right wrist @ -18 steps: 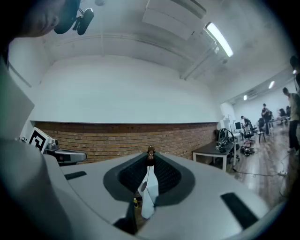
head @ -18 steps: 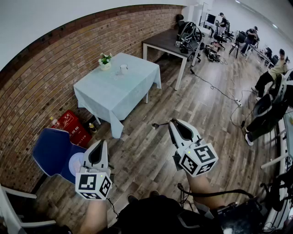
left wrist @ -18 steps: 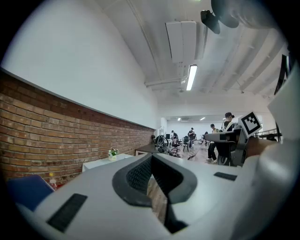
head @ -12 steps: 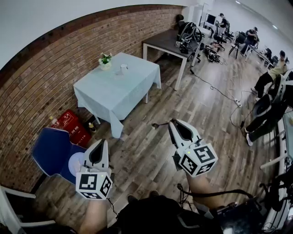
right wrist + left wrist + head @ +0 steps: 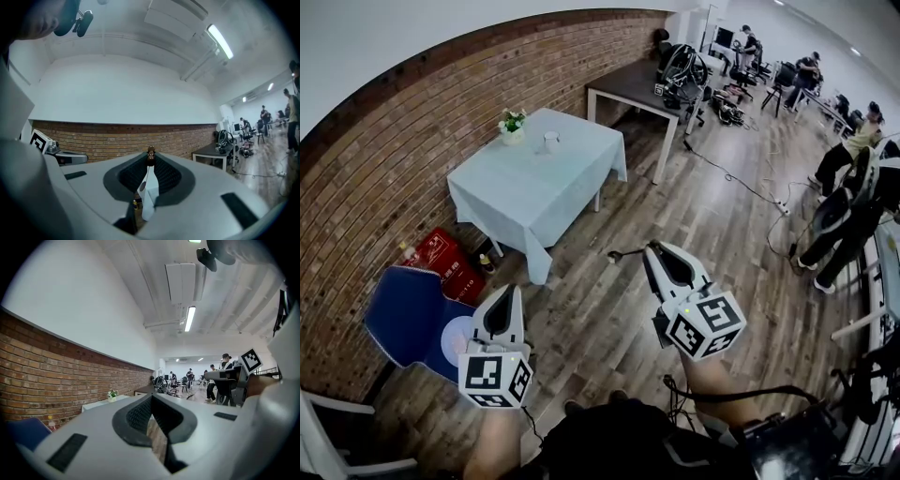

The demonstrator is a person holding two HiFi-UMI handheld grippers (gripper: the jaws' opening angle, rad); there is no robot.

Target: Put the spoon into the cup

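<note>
- Spoon (image 5: 622, 255): pinched at the tips of the right gripper (image 5: 649, 251), whose jaws are pressed onto it. It is held over the floor, well short of the table.
- It looks thin and dark, and pokes out left of the tips. The right gripper view shows a brown knobbed end at the tips with a slim stem below it.
- Left gripper (image 5: 506, 291): jaws pressed together at the tips, nothing between them. It is level, left of the right gripper and apart from it.
- Near left: a blue chair (image 5: 405, 314) stands against the brick wall (image 5: 412, 141), with a red box (image 5: 441, 255) just beyond it.
- Ahead of both grippers the wood floor (image 5: 675, 206) lies open up to the table.
- Table (image 5: 525, 192): its pale cloth hangs over the edges, and its near corner points at the grippers. Its left side is close to the wall.
- Cup (image 5: 550, 142): clear and upright near the far edge, with flowers (image 5: 513, 122) to its left.
- Farther on, a dark desk (image 5: 628, 84) stands past the table.
- A cable (image 5: 741, 178) trails across the floor at the right.
- People are at the far right.
</note>
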